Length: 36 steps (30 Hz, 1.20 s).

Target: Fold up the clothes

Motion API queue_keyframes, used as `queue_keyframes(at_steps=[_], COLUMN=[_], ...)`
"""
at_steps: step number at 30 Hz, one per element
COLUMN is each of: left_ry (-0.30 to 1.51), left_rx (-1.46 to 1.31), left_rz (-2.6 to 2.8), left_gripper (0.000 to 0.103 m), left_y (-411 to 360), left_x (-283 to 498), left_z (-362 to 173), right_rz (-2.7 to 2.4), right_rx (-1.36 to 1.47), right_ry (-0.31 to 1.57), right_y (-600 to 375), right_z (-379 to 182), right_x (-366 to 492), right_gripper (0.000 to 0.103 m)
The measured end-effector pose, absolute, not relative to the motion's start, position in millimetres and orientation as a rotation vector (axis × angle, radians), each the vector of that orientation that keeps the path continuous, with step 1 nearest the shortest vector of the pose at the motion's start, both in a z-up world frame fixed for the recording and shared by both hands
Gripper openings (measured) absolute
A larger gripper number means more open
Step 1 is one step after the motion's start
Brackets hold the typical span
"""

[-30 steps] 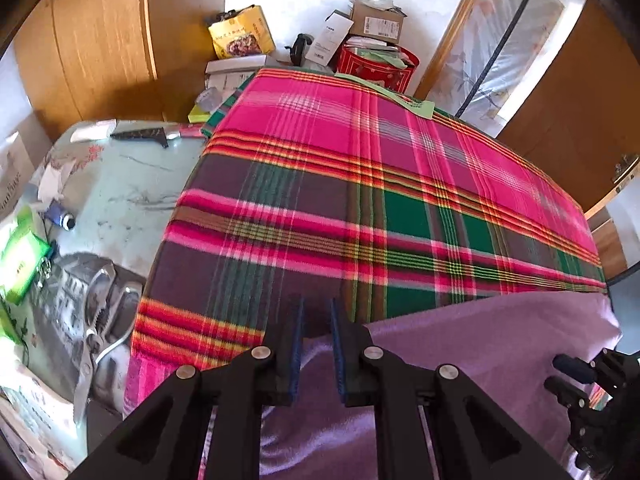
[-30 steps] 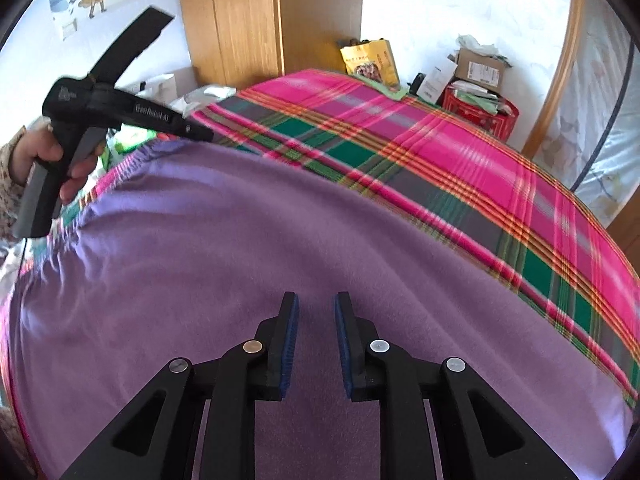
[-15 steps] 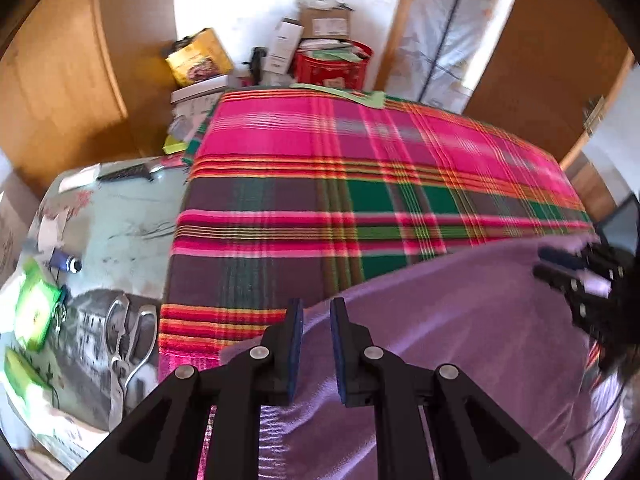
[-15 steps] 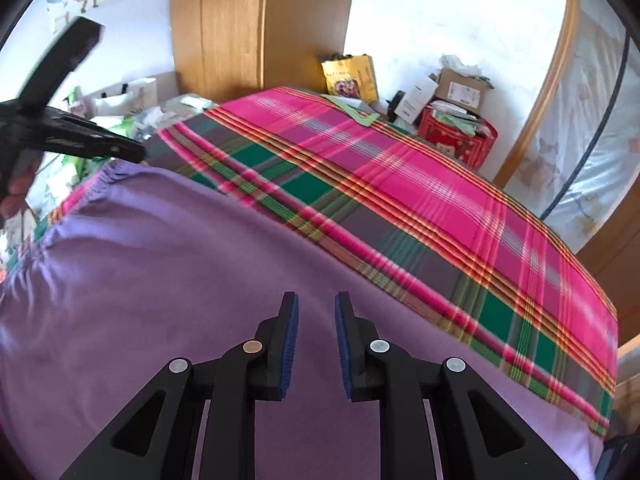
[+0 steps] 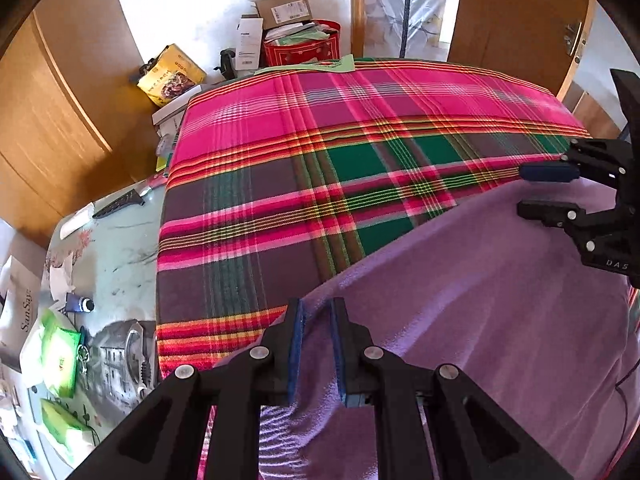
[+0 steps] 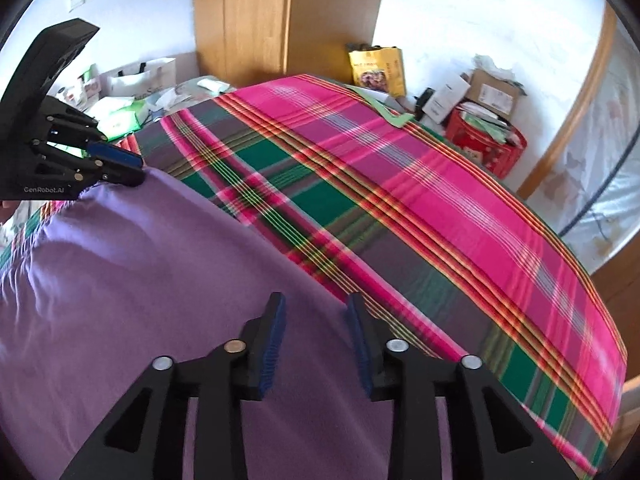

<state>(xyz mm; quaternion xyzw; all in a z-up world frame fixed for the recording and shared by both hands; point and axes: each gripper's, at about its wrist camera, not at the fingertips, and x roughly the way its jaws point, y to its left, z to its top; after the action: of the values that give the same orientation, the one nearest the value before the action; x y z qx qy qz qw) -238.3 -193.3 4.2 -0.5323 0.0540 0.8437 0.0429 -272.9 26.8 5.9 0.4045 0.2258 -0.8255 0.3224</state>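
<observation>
While spread over the near part of the plaid blanket (image 5: 304,184), purple garment (image 5: 480,320) lying flat, far edge running diagonally across the stripes. Left gripper (image 5: 318,344) closed to a narrow gap on a raised corner fold of the purple cloth, pinched between blue pads (image 5: 297,344). Right gripper (image 6: 316,344) spread wide above the garment's far edge, nothing held; beyond the blanket, red basket (image 5: 304,46), cardboard box (image 5: 284,10), scissors (image 5: 138,354) on the side table (image 5: 116,248).
</observation>
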Motion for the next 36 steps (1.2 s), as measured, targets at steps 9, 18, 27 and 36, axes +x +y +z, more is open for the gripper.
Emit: queue_keyframes(at_steps=[9, 18, 27, 36], left_ry=[0.147, 0.149, 0.142, 0.09], left_rx=[-1.602, -1.567, -1.53, -1.468], left_rz=[2.563, 2.553, 2.585, 2.621], left_gripper=[0.016, 0.017, 0.008, 0.003], left_y=[-199, -201, -201, -202], left_x=[-238, -236, -229, -213], left_z=[3, 3, 7, 20], right_rz=[-2.087, -2.077, -2.089, -2.162], right_rx=[1.067, 1.093, 1.072, 0.993], right_ry=[0.598, 0.462, 0.474, 0.464], right_y=[11, 17, 16, 19], right_z=[0, -2, 1, 20], right_x=[-285, -285, -271, -246], right_gripper=[0.037, 0.025, 0.005, 0.004])
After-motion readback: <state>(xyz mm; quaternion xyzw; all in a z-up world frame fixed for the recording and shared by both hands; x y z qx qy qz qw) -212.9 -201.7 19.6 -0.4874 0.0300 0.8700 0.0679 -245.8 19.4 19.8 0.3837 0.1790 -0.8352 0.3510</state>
